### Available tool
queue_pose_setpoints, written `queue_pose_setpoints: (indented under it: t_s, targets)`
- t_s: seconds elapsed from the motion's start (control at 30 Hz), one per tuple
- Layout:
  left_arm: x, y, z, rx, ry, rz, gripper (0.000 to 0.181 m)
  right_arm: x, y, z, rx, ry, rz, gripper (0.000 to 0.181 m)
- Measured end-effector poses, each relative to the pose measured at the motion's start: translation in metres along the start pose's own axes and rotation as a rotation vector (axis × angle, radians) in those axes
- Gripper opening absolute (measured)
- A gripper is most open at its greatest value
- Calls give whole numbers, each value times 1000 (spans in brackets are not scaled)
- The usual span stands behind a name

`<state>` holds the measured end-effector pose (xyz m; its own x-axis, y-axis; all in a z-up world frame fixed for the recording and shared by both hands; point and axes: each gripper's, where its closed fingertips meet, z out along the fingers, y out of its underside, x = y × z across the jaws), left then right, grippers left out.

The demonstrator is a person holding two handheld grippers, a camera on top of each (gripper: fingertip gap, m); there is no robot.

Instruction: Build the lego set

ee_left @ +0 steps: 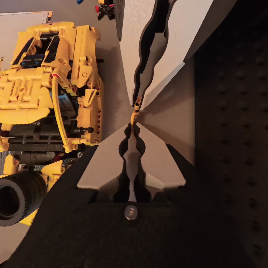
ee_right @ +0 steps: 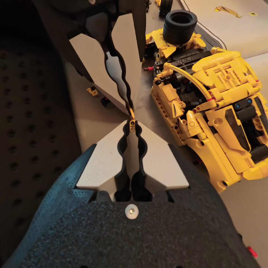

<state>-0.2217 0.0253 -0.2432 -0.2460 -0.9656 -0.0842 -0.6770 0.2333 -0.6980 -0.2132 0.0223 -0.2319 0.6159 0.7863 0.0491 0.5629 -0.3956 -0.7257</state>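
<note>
My left tongs (ee_left: pixel 131 124) and right tongs (ee_right: pixel 132 123) both pinched one thin yellow piece (ee_left: pixel 135 111) above the table (ee_left: pixel 116 101), beside the yellow car (ee_left: pixel 50 87)

Left gripper (ee_left: pixel 132 124) and right gripper (ee_right: pixel 132 122) met tip to tip above the table (ee_right: pixel 92 124), small part (ee_left: pixel 135 111) pinched between both, car model (ee_right: pixel 203 110) laid on the table beside them, loose tyre (ee_right: pixel 179 27) stood on the model's end
</note>
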Motion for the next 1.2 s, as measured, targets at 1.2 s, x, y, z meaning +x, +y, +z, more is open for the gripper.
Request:
queue_pose_setpoints:
  t_s: [1.2]
  targets:
    - [1,-1,0,110,3,-40,3,-1,1,3,-292,30,-284,6]
